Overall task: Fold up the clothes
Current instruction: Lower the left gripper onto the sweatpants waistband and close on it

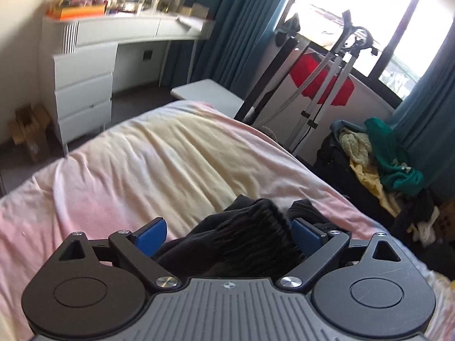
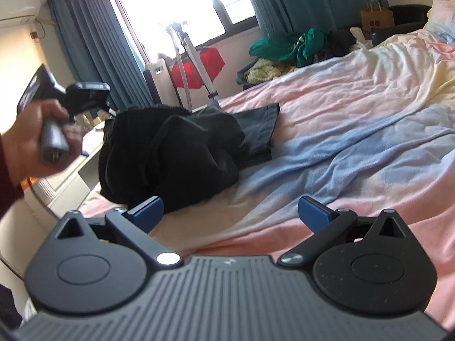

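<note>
1. The dark garment (image 2: 173,153) lies bunched in a heap at the edge of the bed (image 2: 355,108), on the pink, blue and cream sheet; a flatter grey part of it spreads out toward the window side.
2. The left hand-held gripper (image 1: 227,234) has its blue pads (image 1: 305,236) spread wide, with a ribbed fold of the dark cloth sitting between them. The pads do not look pressed on the fabric, so I judge it open around the cloth, not yet gripping.
3. The right hand-held gripper (image 2: 230,213) is open too, with nothing between its pads, low over the sheet just beside the heap.
4. The step in hand appears to be taking hold so the garment can be spread flat. To do it well, close the left pads on a single edge or hem, not a thick wad, and let the right one take a second corner well apart from the first, then draw the two away from each other.
5. Risk: pinching the bedsheet together with the cloth.
6. Containers: a paper bag (image 2: 376,18) stands beyond the bed, its contents hidden. The clothes pile (image 1: 378,156) beside the bed may sit in a dark holder; I cannot tell.
</note>
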`<state>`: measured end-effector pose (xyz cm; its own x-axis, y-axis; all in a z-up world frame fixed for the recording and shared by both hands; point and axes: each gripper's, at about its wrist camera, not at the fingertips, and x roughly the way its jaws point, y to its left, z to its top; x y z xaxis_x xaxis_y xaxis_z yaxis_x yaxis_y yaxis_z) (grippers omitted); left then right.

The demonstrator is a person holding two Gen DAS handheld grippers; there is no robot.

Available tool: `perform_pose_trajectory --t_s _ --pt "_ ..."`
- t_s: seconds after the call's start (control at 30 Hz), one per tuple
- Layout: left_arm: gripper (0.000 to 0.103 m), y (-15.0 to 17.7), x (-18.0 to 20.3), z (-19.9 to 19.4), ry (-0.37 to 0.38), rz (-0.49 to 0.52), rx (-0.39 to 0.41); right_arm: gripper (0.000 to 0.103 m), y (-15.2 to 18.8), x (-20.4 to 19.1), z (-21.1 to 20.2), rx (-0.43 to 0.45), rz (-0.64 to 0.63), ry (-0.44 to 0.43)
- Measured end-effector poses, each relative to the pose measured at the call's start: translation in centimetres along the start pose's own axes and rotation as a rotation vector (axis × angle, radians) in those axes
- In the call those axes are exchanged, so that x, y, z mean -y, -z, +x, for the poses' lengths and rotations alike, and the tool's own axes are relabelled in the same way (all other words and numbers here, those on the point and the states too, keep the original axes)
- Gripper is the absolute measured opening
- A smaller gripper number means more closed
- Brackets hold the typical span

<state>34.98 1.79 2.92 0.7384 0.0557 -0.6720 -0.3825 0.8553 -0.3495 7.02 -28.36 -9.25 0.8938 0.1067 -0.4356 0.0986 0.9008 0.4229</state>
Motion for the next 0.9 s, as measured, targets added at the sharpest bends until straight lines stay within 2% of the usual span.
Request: perform_pose_trajectory --t_s 0.07,0.17,0.23,0.27,0.3,0.33,0.43,0.53,0.67,0.9 --pt "0.096 -0.2 0.4 0.1 -0.010 0.019 0.000 0.103 0.1 -0.1 0.1 -0.004 -0.002 0.000" --pt "0.087 0.3 1.4 1.1 -0.096 0.133 -0.061 0.103 0.1 -0.3 0.2 -0.002 -0.011 0.002" --pt "0.085 1.0 0.7 0.8 -0.083 0.124 -0.055 0.103 0.2 -0.2 0.5 -0.007 -0.013 0.005" --pt "0.077 1.3 0.4 0.5 -0.074 0.124 -0.047 0.103 0.2 -0.2 0.7 -0.010 -0.012 0.006" --pt "0.063 1.6 0.1 0.2 -0.065 0.125 -0.037 0.103 0.2 -0.2 0.8 -0.008 -0.014 0.009" --pt "0.056 1.9 0.0 -0.3 -0.067 0.137 -0.027 0.103 0.2 -0.2 0.8 -0.006 -0.017 0.012" --pt "0.054 3.1 -1.2 -2.3 -0.045 0.175 -0.010 0.103 0.1 -0.2 1.1 0.002 -0.025 0.021" --pt "0.046 4.6 -3.3 -4.6 -0.010 0.197 -0.023 0.103 0.1 -0.5 0.8 0.032 -0.049 0.037" --pt "0.045 7.2 -7.2 -7.3 -0.016 0.231 -0.038 0.103 0.0 -0.7 0.4 0.058 -0.076 0.042" --pt "0.045 12.0 -15.5 -7.5 -0.067 0.117 -0.125 0.103 0.3 -1.6 -2.2 0.142 -0.126 0.019"
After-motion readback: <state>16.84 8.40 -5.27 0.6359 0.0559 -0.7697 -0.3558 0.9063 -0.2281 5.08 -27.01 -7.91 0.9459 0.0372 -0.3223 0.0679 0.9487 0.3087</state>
